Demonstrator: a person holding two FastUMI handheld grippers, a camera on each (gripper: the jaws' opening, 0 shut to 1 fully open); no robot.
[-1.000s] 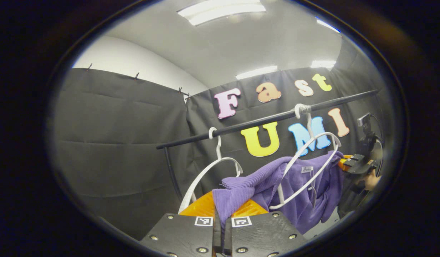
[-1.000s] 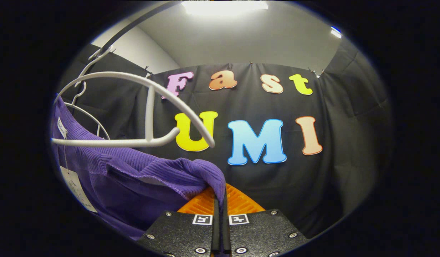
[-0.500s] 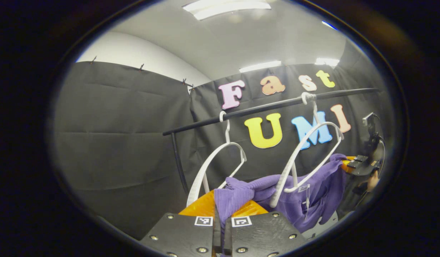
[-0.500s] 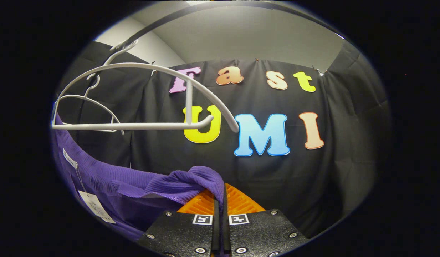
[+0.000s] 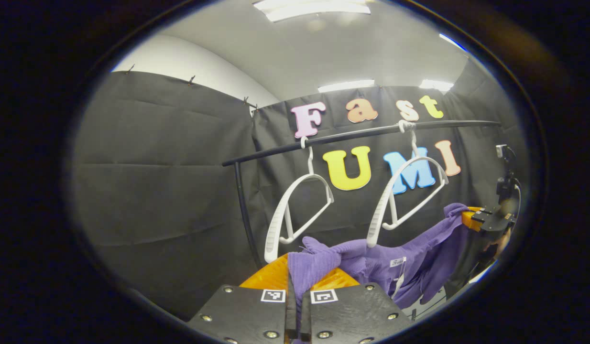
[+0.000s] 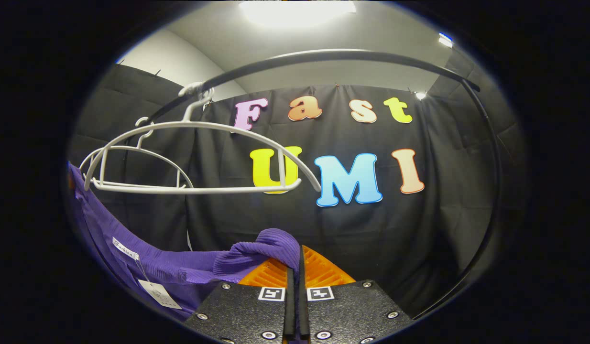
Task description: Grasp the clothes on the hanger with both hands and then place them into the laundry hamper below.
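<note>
A purple ribbed garment (image 5: pixel 409 253) hangs stretched between my two grippers, below the white hangers and off them. My left gripper (image 5: pixel 296 286) is shut on one bunched end of it. Farther off in the left gripper view, my right gripper (image 5: pixel 488 220) holds the other end, with a hand (image 5: pixel 499 242) behind it. In the right gripper view, my right gripper (image 6: pixel 297 262) is shut on a fold of the garment (image 6: pixel 180 272), which sags away to the left with a white tag (image 6: pixel 158 294) dangling.
Two bare white hangers (image 5: pixel 300 210) (image 5: pixel 405 193) hang from a black rail (image 5: pixel 362 135) that runs in front of the black cloth wall. In the right gripper view the near hanger (image 6: pixel 199 157) and the curved rail (image 6: pixel 347 54) are above the garment.
Both grippers have come down with the garment. It has slipped off the right-hand hanger and now hangs beneath it. The hangers and rail stand higher in both views.
</note>
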